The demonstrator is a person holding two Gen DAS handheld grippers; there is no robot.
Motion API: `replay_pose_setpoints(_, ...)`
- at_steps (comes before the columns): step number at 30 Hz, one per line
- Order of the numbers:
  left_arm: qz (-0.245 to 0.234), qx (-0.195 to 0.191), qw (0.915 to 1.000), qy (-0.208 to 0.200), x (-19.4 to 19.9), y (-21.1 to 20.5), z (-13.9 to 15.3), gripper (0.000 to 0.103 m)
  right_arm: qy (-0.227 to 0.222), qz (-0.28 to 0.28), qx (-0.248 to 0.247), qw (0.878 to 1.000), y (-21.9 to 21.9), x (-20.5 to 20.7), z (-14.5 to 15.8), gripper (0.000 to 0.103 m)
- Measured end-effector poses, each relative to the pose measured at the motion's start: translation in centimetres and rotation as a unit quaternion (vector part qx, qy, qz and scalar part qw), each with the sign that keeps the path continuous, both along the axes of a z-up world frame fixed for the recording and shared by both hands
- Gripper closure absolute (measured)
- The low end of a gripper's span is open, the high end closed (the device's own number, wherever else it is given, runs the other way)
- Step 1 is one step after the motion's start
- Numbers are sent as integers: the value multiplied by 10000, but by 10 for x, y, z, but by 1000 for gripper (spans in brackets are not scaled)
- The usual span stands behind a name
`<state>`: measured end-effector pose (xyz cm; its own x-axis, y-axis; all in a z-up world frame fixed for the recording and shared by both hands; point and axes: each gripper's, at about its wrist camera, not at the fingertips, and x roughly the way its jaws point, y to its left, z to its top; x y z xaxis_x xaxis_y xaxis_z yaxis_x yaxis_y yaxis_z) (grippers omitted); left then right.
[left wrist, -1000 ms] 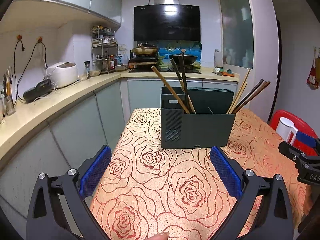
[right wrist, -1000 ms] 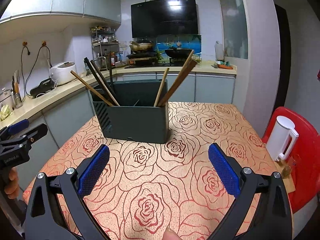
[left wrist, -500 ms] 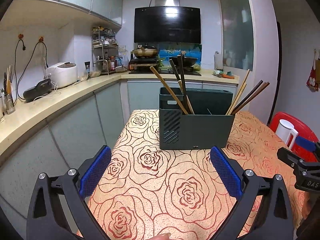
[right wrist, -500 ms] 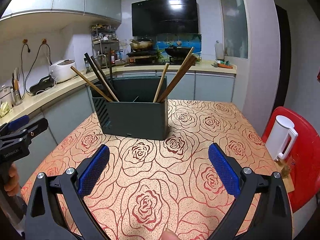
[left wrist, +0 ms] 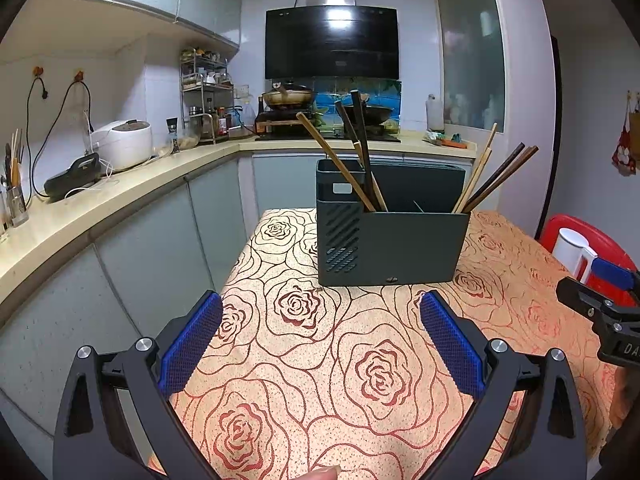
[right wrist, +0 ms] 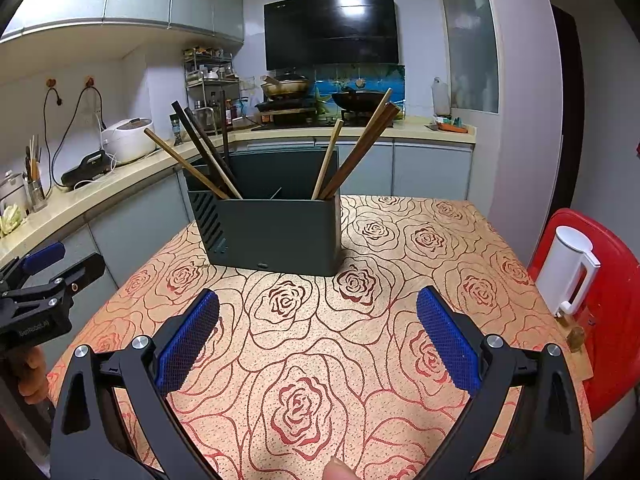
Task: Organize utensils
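A dark green utensil holder (left wrist: 404,248) stands on the rose-patterned table (left wrist: 360,360); it also shows in the right wrist view (right wrist: 276,232). Several chopsticks lean in its left end (left wrist: 340,160) and its right end (left wrist: 496,176). My left gripper (left wrist: 320,344) is open and empty, above the table's near left part, short of the holder. My right gripper (right wrist: 318,344) is open and empty, in front of the holder. Each gripper shows at the edge of the other's view: the right gripper in the left wrist view (left wrist: 600,304), the left gripper in the right wrist view (right wrist: 44,284).
A white jug (right wrist: 568,268) stands on a red stool (right wrist: 616,320) at the table's right. A kitchen counter (left wrist: 80,216) with a rice cooker (left wrist: 120,144) runs along the left. A stove with pans (left wrist: 288,96) is at the back.
Both grippers have drawn back a little from the holder, which looks slightly smaller and farther. Both stay open and empty.
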<state>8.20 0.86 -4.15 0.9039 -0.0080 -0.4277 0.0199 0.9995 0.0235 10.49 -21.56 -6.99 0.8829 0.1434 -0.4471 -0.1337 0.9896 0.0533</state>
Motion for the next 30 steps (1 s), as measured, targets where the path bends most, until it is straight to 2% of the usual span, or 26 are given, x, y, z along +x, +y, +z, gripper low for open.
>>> replay_pose_setpoints(30, -58, -19, 9999, 106, 1, -3, -6, 7, 20, 9, 8, 10000, 2, -1, -2, 7)
